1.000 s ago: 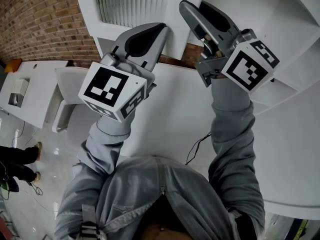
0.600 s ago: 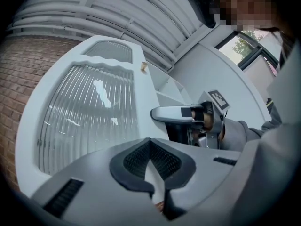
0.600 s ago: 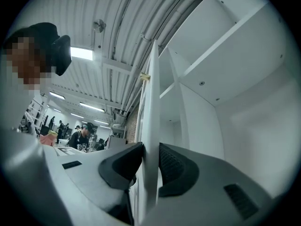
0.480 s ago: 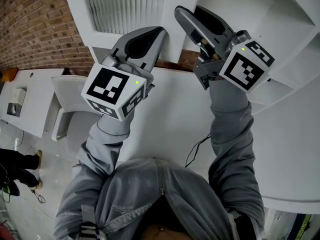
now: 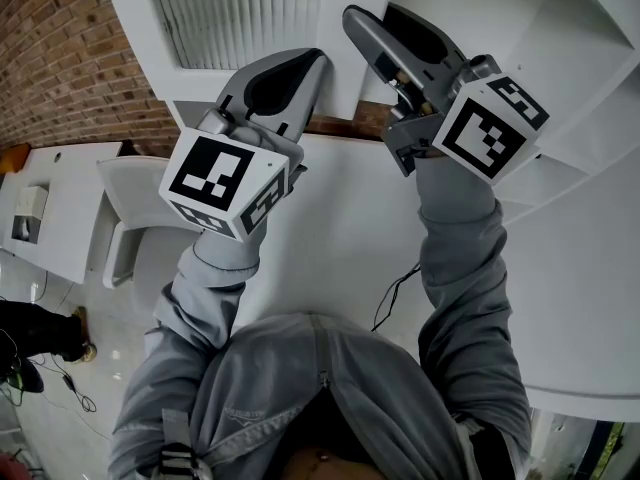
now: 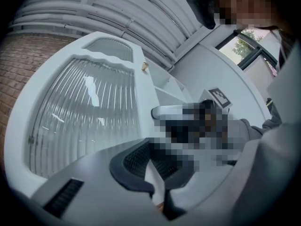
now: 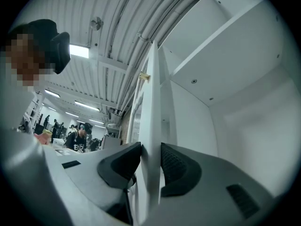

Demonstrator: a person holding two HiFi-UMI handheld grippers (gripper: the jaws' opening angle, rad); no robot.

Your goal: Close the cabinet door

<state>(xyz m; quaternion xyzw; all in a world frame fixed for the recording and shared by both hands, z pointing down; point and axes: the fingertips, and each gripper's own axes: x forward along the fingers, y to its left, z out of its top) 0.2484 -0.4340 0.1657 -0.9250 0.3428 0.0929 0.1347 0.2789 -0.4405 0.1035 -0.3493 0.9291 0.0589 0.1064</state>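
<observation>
Head view: right of the brick wall (image 5: pixel 60 58), the cabinet door (image 5: pixel 240 13), white-framed with ribbed glass, stands swung open. The left gripper (image 5: pixel 318 60) pinches a thin white edge of the door's frame. The right gripper (image 5: pixel 372 16) straddles the door's free edge; its jaws have just been opening, pads barely clear. Rightmost, the white cabinet (image 5: pixel 560 38) shows its shelves.

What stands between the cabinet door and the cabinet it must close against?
Only the right hand-held gripper: its jaws, just opening, straddle the cabinet door edge, one on the cabinet side. Nothing else shows.
</observation>
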